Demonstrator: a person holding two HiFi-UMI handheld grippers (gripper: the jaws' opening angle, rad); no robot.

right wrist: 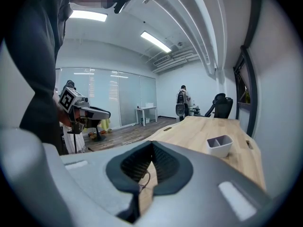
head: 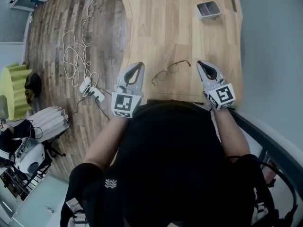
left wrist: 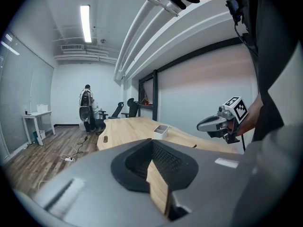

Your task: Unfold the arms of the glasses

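Left claw [head: 137, 66] pressed together, nothing in it. Right claw [head: 200, 63] likewise closed and empty. Both sit at the near edge of the table [head: 156, 27]. The glasses [head: 170, 71] lie on the table between the claws, touching neither. A small grey tray [head: 208, 8] stands well beyond.

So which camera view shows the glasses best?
The head view: the glasses lie whole on the wooden table. The right gripper view shows only a bit of their frame beyond its jaws; the left gripper view, nothing clear.
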